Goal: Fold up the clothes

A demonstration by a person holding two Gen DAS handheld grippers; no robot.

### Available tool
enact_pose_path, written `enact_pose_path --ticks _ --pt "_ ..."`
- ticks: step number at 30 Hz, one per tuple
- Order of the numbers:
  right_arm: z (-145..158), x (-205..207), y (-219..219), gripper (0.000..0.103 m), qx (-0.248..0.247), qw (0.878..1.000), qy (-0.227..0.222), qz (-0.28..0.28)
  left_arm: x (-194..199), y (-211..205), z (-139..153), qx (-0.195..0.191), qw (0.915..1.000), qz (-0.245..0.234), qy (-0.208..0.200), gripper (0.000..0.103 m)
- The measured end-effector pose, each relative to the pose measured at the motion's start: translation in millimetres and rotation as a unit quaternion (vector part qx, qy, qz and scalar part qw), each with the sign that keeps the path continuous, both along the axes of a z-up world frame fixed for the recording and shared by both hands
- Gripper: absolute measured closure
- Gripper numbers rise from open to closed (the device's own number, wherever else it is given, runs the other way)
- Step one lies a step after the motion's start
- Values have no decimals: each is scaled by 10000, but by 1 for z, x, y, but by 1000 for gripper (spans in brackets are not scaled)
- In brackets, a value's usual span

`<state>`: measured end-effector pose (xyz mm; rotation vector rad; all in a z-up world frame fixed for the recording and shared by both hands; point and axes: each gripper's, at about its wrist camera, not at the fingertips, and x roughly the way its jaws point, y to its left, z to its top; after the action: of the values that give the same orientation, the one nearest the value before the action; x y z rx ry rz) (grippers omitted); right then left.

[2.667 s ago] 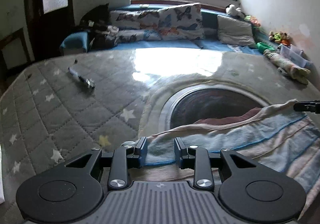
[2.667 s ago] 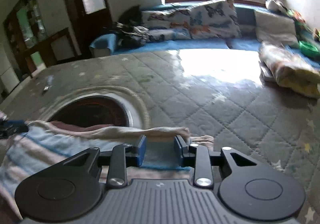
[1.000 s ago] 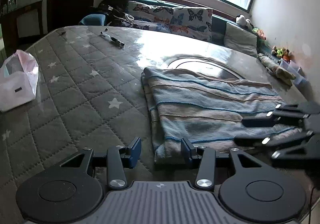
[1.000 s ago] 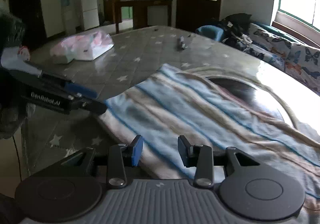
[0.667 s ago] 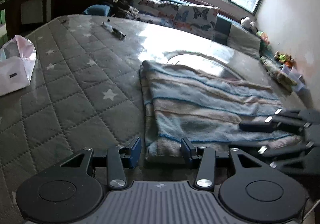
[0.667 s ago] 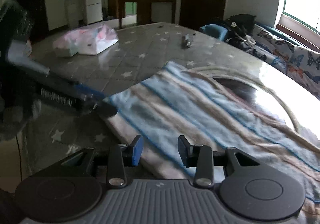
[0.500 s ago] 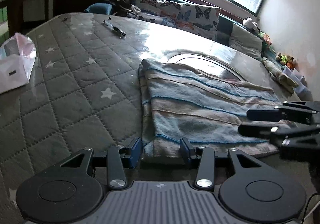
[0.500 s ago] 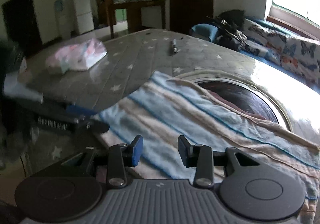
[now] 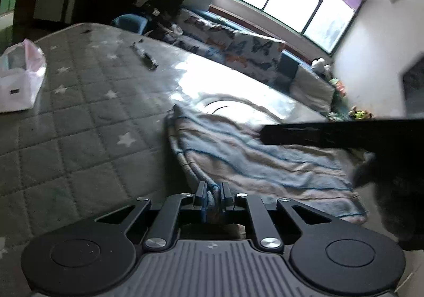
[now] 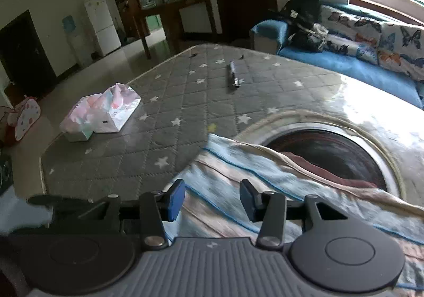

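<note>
A striped blue, white and beige garment [image 9: 251,156] lies folded on the grey quilted star mat [image 9: 79,124]. My left gripper [image 9: 212,197] is shut on the garment's near left corner, with cloth pinched between its jaws. My right gripper [image 10: 210,200] is open and hovers over the garment [image 10: 238,183] near its left edge, with nothing between its fingers. In the left wrist view the right gripper shows as a dark blurred bar [image 9: 331,134] across the garment.
A pink and white bag [image 10: 102,110] and a small dark tool [image 10: 233,74] lie on the mat. A dark round opening [image 10: 331,154] sits beside the garment. A blue sofa [image 10: 357,63] with butterfly cushions stands behind.
My left gripper has closed on the garment's near corner. My right gripper stays open and has shifted over the garment toward its left side.
</note>
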<state>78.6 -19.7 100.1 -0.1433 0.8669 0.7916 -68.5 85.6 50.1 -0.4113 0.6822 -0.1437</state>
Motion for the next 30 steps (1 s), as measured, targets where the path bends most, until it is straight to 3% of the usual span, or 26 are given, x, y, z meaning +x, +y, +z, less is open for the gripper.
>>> enact_pose_path --ticks 3,13,16,18,25,29,30 --pt "-2 8 21 51 -227 9996 111 140 0 -6 4 -111 9997 -165 -144 93" --pt "-18 19 60 50 -1106 9925 253 456 8 -33 8 -217 9964 -738 -361 93" --pt "-23 18 63 57 -1309 9905 123 409 11 -43 8 -177 9952 -874 -400 93" --pt "-25 16 60 78 -1380 9898 56 346 11 -49 8 -147 9944 -958 -427 93" --pt "-16 11 11 92 -882 9960 -163 -5 3 -62 11 -87 9852 -1594 -628 88" --pt "-12 13 -37 95 -397 9982 -116 -427 -7 -69 17 0 9774 -1926 -869 64" --pt "-12 14 -52 95 -277 9981 -85 -548 -8 -71 18 50 9766 -1957 -892 63"
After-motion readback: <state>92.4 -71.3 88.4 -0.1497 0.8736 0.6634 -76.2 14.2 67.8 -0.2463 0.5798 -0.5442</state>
